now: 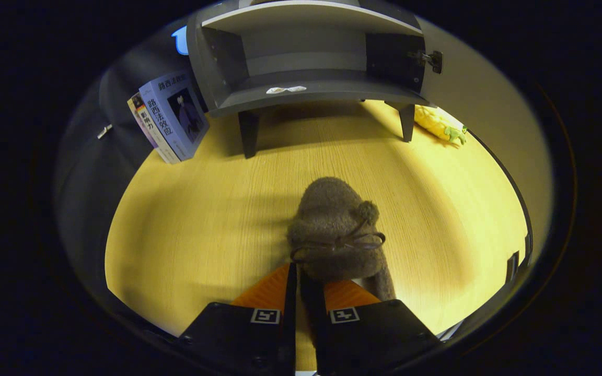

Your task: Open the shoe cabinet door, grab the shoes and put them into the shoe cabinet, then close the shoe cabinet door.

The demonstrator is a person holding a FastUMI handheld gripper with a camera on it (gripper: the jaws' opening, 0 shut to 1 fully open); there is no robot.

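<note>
Shoe [335, 230], a fuzzy brown slipper with a pom-pom and a thin bow, sits on the tabletop [201, 219] with its heel edge pinched in the gripper [309, 279], whose fingers are drawn nearly together on it. Well beyond it stands the grey shoe cabinet [306, 57] on dark legs, its door [484, 104] swung open. Books [170, 120] lean beside the cabinet, and a yellow plush toy [439, 125] lies by the other leg.

Cam on tongs [305, 279], looks fwd, near table [186, 219].
</note>
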